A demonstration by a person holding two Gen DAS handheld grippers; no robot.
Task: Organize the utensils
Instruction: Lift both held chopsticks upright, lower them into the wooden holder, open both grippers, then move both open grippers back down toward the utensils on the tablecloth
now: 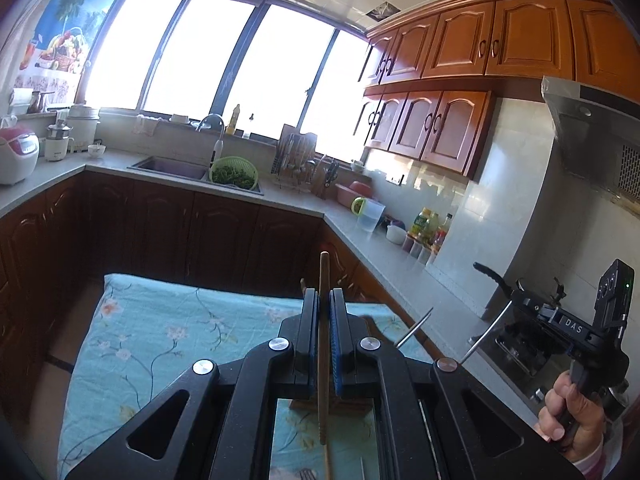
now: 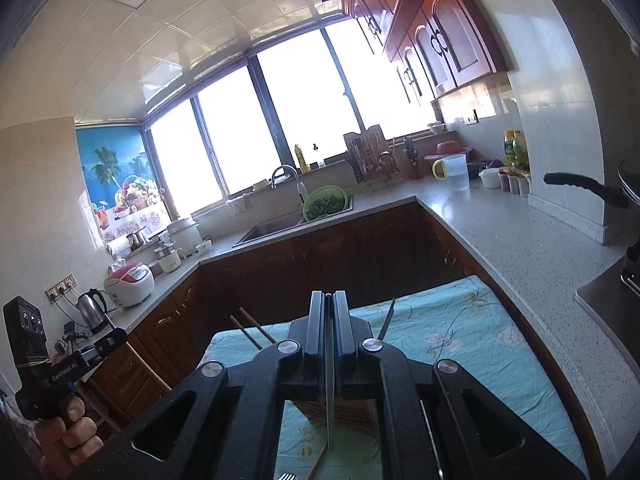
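Note:
My left gripper (image 1: 325,300) is shut on a wooden chopstick (image 1: 323,344) that stands upright between its blue pads, above a wooden utensil holder (image 1: 304,404) on the blue floral cloth (image 1: 160,340). My right gripper (image 2: 329,300) is shut on a metal chopstick (image 2: 329,392) held upright over the same wooden holder (image 2: 348,412). Two wooden chopsticks (image 2: 252,332) and a metal one (image 2: 387,319) stick up from the holder. A fork's tines (image 2: 286,476) lie on the cloth below. The right gripper also shows in the left wrist view (image 1: 576,328), off to the right.
The cloth-covered table (image 2: 480,352) stands between grey counters (image 2: 520,248). A black pan handle (image 2: 580,184) juts over the right counter by the stove. A sink with a green colander (image 1: 233,174), a dish rack, bottles and a rice cooker (image 1: 16,152) line the counters.

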